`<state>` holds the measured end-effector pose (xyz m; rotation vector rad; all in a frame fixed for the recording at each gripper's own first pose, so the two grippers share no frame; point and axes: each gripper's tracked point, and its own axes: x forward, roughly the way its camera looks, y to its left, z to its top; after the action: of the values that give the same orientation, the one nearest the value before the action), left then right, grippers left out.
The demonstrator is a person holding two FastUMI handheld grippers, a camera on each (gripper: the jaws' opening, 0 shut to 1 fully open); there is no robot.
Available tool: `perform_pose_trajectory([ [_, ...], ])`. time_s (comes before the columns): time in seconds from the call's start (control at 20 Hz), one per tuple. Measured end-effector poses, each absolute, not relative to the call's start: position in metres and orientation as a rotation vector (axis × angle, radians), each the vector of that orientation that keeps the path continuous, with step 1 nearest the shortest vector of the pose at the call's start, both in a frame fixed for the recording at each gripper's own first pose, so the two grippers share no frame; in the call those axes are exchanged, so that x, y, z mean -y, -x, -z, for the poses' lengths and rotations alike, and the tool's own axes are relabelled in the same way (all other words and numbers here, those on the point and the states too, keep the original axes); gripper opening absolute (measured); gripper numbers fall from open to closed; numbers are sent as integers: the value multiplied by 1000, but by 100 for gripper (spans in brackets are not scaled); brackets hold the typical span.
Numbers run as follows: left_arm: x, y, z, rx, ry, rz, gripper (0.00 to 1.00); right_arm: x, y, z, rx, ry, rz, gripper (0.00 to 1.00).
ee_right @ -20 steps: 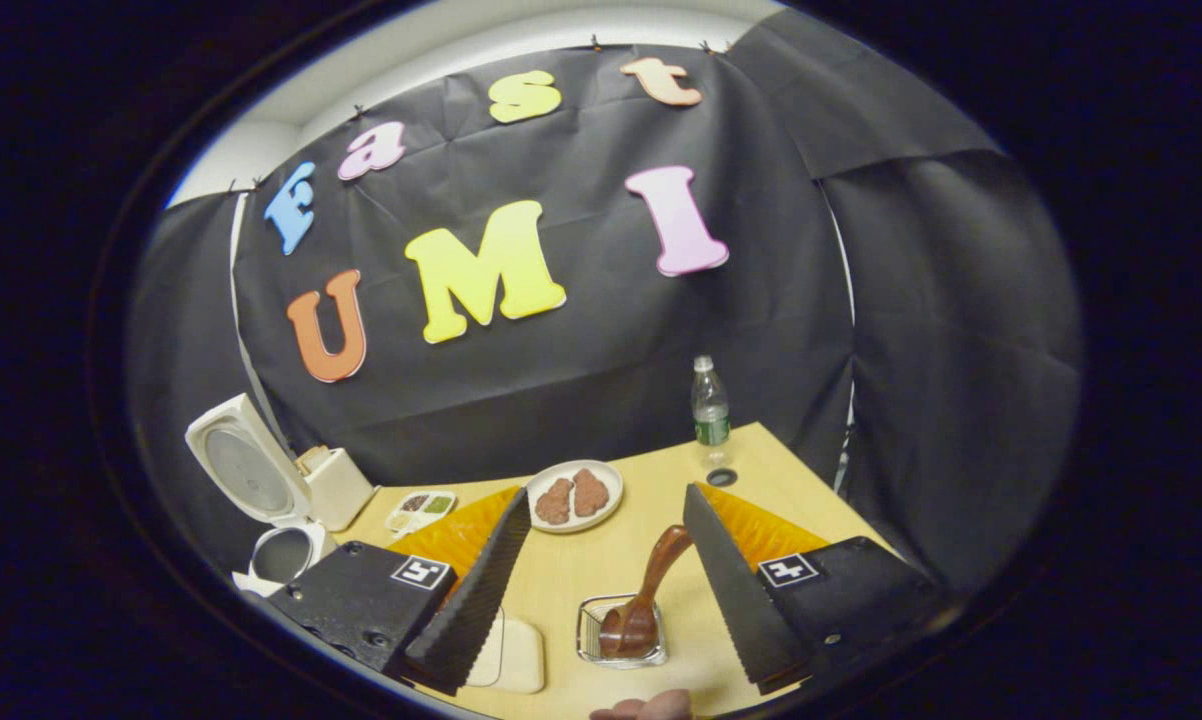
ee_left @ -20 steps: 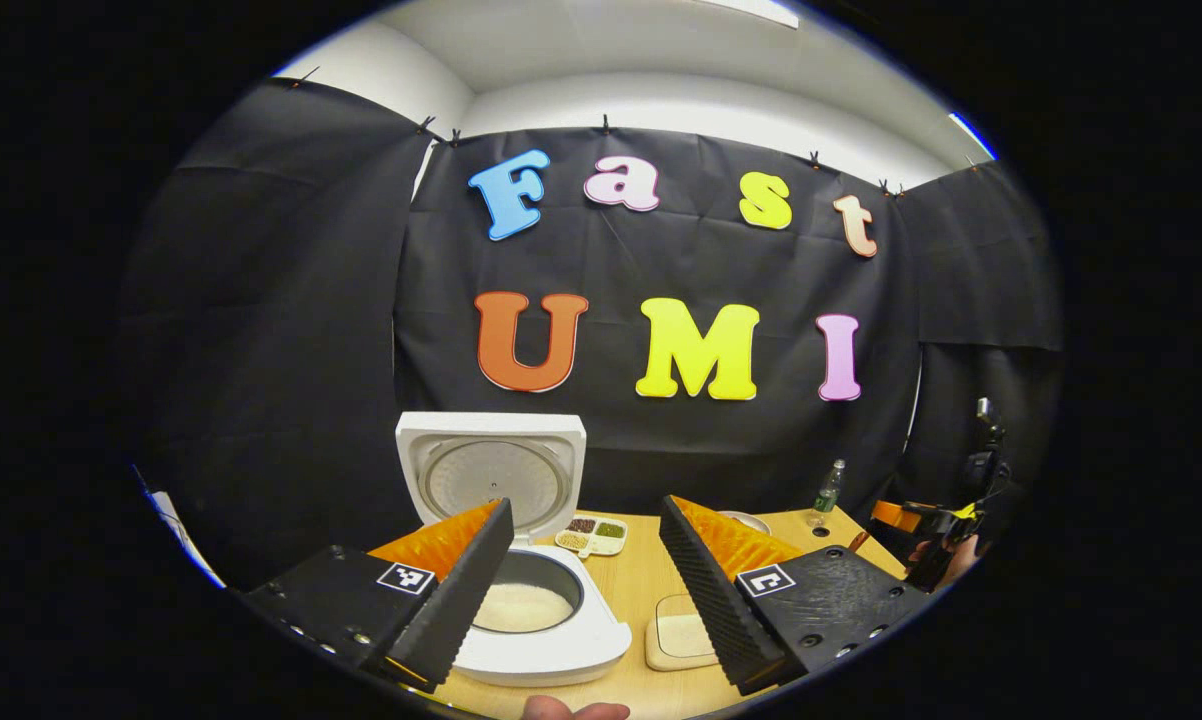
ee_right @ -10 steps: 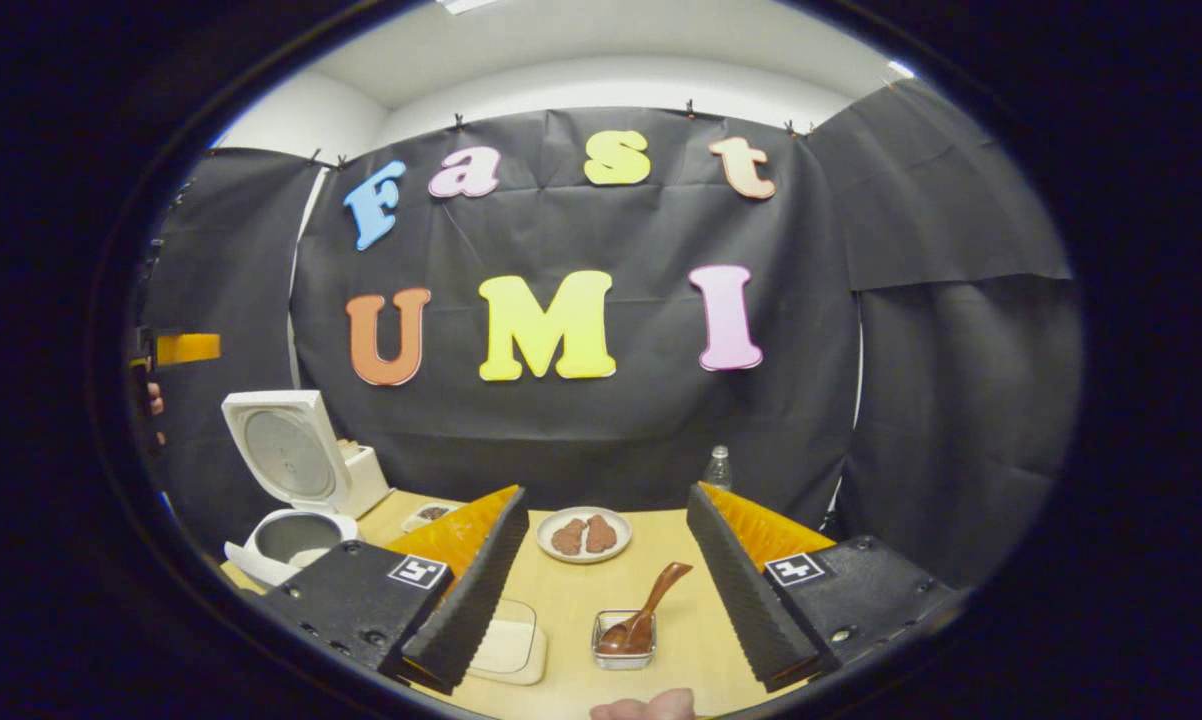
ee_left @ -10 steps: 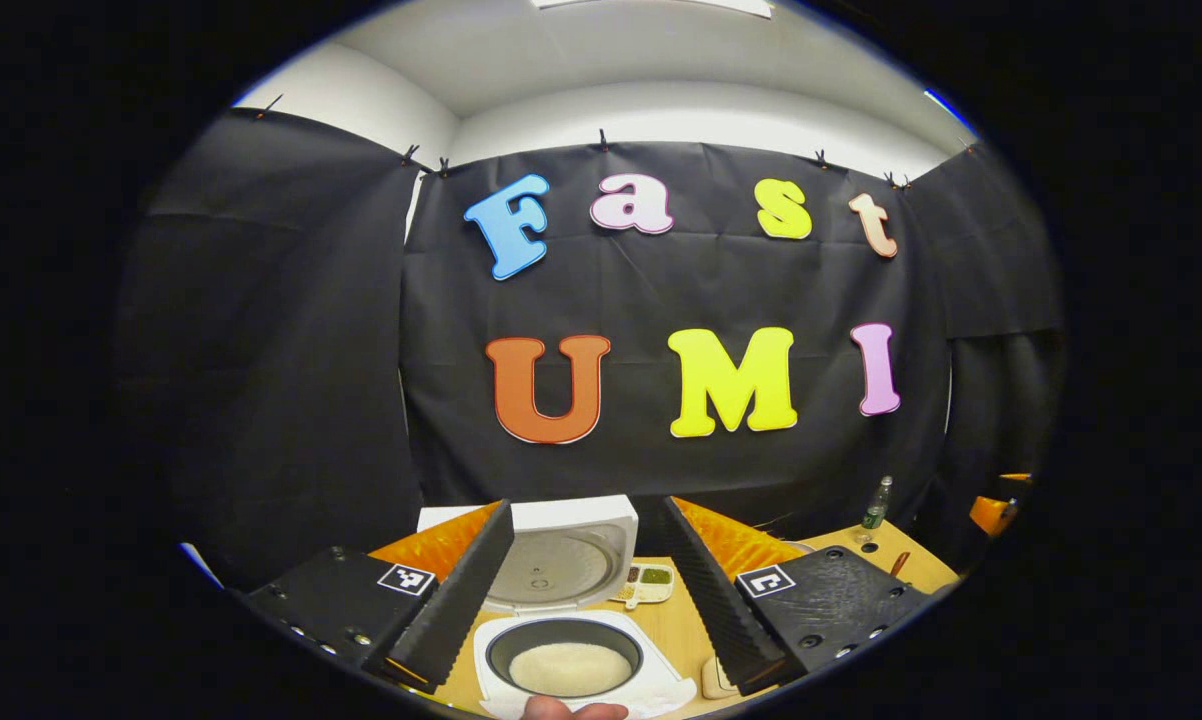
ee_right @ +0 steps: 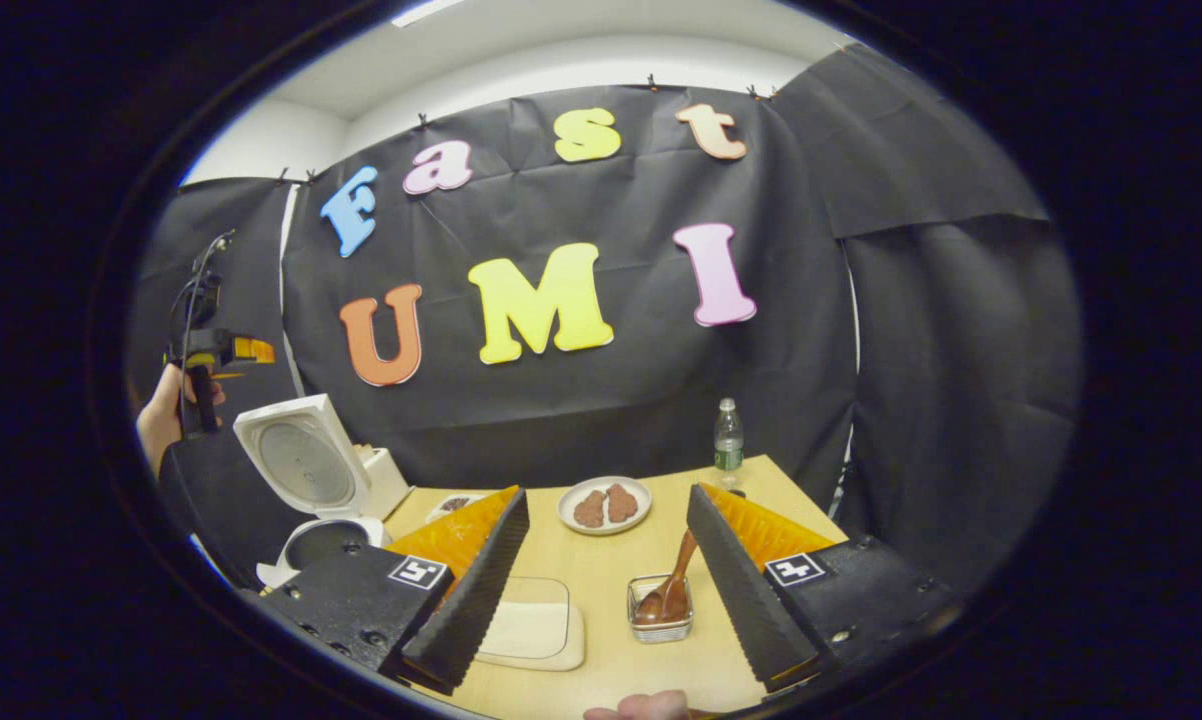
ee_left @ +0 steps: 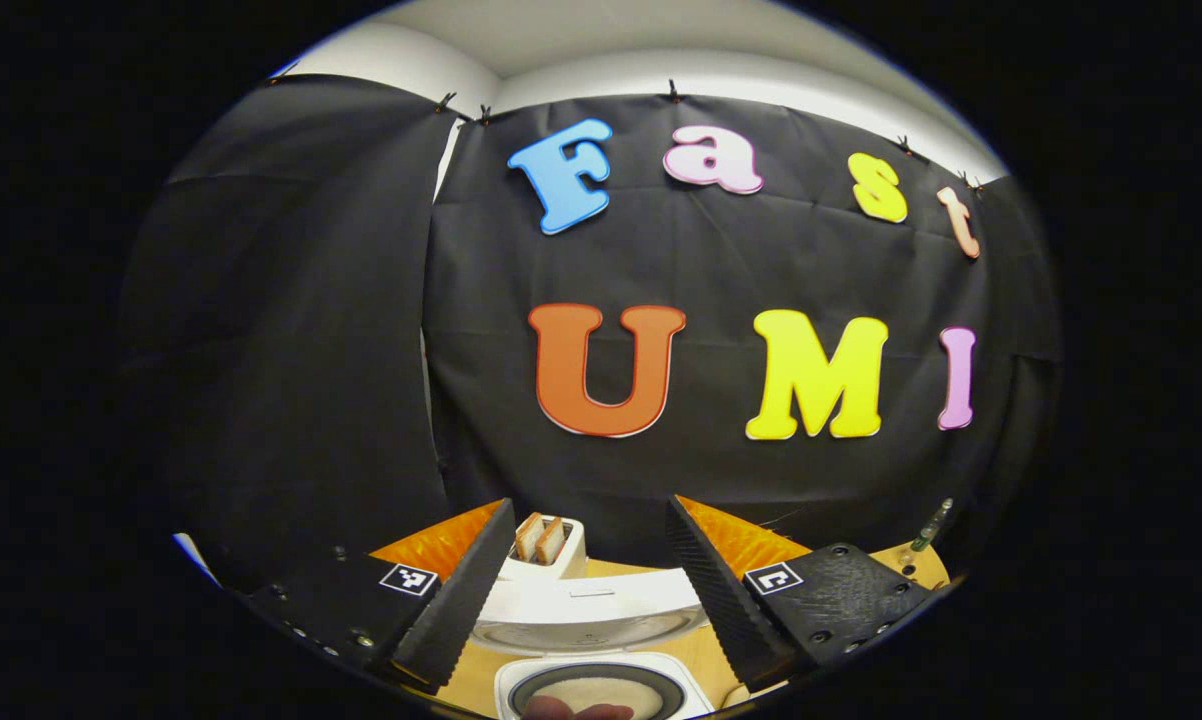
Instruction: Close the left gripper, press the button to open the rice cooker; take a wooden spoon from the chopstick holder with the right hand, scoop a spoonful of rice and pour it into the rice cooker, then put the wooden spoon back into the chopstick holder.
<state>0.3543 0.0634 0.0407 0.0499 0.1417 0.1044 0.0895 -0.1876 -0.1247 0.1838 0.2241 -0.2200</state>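
In the left gripper view we see our left tongs (ee_left: 591, 560) spread wide at the bottom of the frame, holding nothing. Between the fingers sits the rice cooker (ee_left: 601, 685) at the bottom centre, its lid (ee_left: 586, 610) up and white rice showing in the pot. A toaster (ee_left: 546, 548) stands behind the lid.

In the right gripper view our right tongs (ee_right: 611, 575) are also wide and empty. Between them, low and right of centre, the wooden spoon (ee_right: 673, 590) leans in the clear holder (ee_right: 661, 628) on the table (ee_right: 611, 560). A shallow white tray (ee_right: 531, 632) lies just left of it, a plate (ee_right: 604, 505) farther back. The cooker stands open at the lower left.
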Motion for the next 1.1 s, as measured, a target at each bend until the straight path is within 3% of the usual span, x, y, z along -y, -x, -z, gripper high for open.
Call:
perform_pose_trajectory([
  [0.6, -57, -388, 32, -411, 17, -113, 96, 177, -106, 156, -322, -248, 186, 100],
  [1.1, -19, -270, 105, -613, 74, -68, 96, 120, -100, 160, -382, -283, 28, 97],
])
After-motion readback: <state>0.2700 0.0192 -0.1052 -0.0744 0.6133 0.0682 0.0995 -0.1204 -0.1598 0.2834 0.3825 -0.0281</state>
